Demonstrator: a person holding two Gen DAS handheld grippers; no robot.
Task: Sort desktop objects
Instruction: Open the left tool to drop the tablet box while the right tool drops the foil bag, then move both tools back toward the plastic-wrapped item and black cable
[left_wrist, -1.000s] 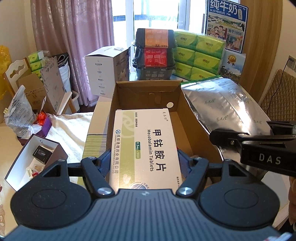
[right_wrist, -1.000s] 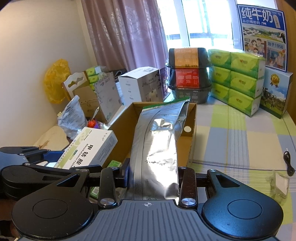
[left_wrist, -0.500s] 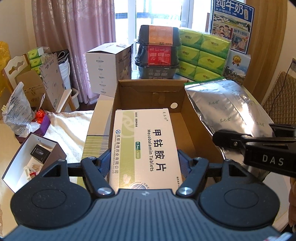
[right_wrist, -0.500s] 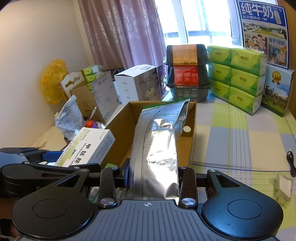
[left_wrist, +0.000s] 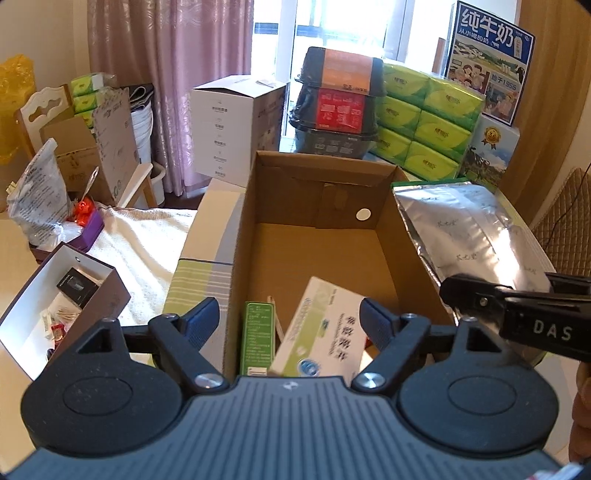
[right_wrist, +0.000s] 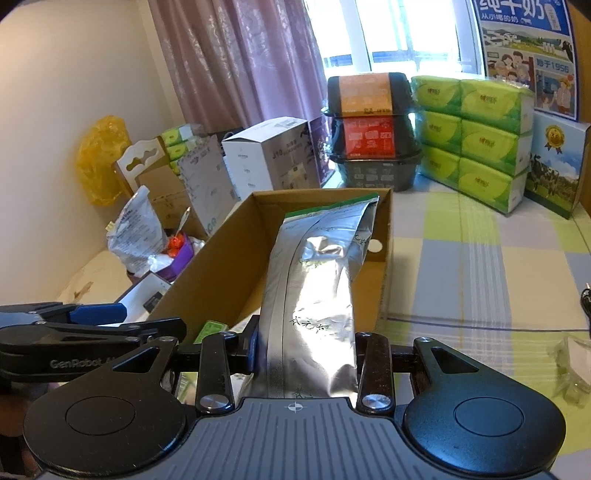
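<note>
Two grippers work over the same open cardboard box (left_wrist: 317, 236) on the checked tablecloth (right_wrist: 480, 266). Far to the left, below the table edge, a small white-lined box (left_wrist: 55, 295) holds odds and ends, and beside it a white towel (left_wrist: 144, 240) lies spread out. The left gripper (left_wrist: 288, 321) hangs above the near end of the cardboard box with its blue-padded fingers (left_wrist: 201, 321) spread wide and nothing between them. Under it, inside the box, a slim green carton (left_wrist: 257, 336) stands along the left wall, and just to its right the white-and-green tablet box (left_wrist: 321, 332) lies tilted on the box floor, touching neither finger. The far half of the box floor is bare cardboard, with a white round sticker (left_wrist: 364, 213) on the end wall.

Further right, the right gripper (right_wrist: 306, 354) is clamped on a long silver foil pouch (right_wrist: 317, 280). The pouch stretches forward from its fingers, over the right side of the box, its green-edged far end near the far corner. From the left wrist view the pouch sits above the right wall; I cannot tell whether it touches the rim.

Behind the box stand a white carton (left_wrist: 236, 122), stacked black food trays (left_wrist: 338, 107) and green tissue packs (left_wrist: 428, 122), with a milk carton case (right_wrist: 554, 162) at the far right.
</note>
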